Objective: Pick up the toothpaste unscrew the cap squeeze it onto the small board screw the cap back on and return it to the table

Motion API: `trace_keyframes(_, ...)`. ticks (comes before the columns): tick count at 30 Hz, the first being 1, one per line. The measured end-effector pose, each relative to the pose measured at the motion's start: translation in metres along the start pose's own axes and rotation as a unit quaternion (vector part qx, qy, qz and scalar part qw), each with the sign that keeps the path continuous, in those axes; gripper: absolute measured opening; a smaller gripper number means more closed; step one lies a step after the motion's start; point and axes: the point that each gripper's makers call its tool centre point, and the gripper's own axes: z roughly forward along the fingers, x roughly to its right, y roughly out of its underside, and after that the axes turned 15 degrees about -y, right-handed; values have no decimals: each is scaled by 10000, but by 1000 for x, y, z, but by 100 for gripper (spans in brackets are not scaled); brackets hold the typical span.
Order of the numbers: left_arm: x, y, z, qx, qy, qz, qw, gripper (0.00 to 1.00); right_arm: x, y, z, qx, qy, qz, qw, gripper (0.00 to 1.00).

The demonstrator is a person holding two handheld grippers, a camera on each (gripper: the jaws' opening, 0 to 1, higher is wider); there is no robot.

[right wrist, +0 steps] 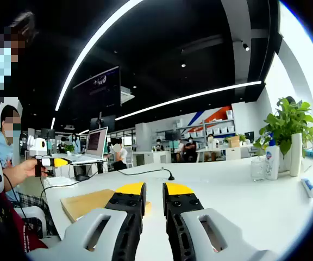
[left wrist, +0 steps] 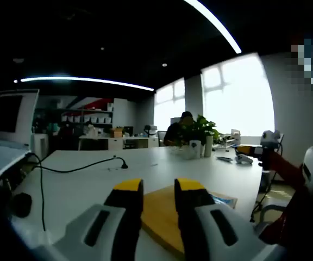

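Both hand-held grippers, left (left wrist: 158, 187) and right (right wrist: 146, 191), hover empty, jaws slightly parted, at frame bottom over the board (left wrist: 159, 215), ready to start.

Window (left wrist: 238, 98) glare, dark ceiling, soft fisheye-warped edges.

Both views look low and level across the white table (left wrist: 162, 163), from opposite sides, sharing the wooden board (right wrist: 86, 202)
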Motion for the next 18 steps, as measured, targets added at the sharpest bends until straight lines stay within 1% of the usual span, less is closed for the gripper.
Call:
trace_keyframes(1, -1, 0, 0, -1, -5, 5, 10000, 24, 1, -2, 0, 15, 23, -74, 10000, 12)
trace_keyframes(4, -4, 1, 1, -18, -17, 4, 10000, 25, 1, -5, 4, 29, -7, -103, 9999, 12)
trace_keyframes(8, -3, -1, 2, 3, -2, 32, 10000, 25, 0, 0, 12, -37, -69, -74, 9999, 12)
trace_keyframes(9, -4, -1, 3, 22, -7, 68, 10000, 25, -1, 2, 15, -58, -88, -64, 9999, 13)
trace_keyframes(12, 0, -6, 5, 208, 51, 314, 9993, 23, -2, 6, 22, -102, -137, -76, 9998, 13)
trace_keyframes(14, 2, -6, 7, 219, 65, 344, 9991, 23, -1, 8, 27, -164, -171, -82, 9997, 13)
trace_keyframes(16, 4, -6, 12, 180, 96, 308, 9993, 25, 2, 7, 30, -209, -210, -143, 9995, 13)
trace_keyframes(17, 5, -5, 14, 95, 136, 382, 9991, 26, 4, 6, 31, -249, -205, -195, 9993, 14)
trace_keyframes(18, 1, -5, 16, 0, 74, 546, 9985, 27, 6, 5, 32, -313, -183, -288, 9989, 15)
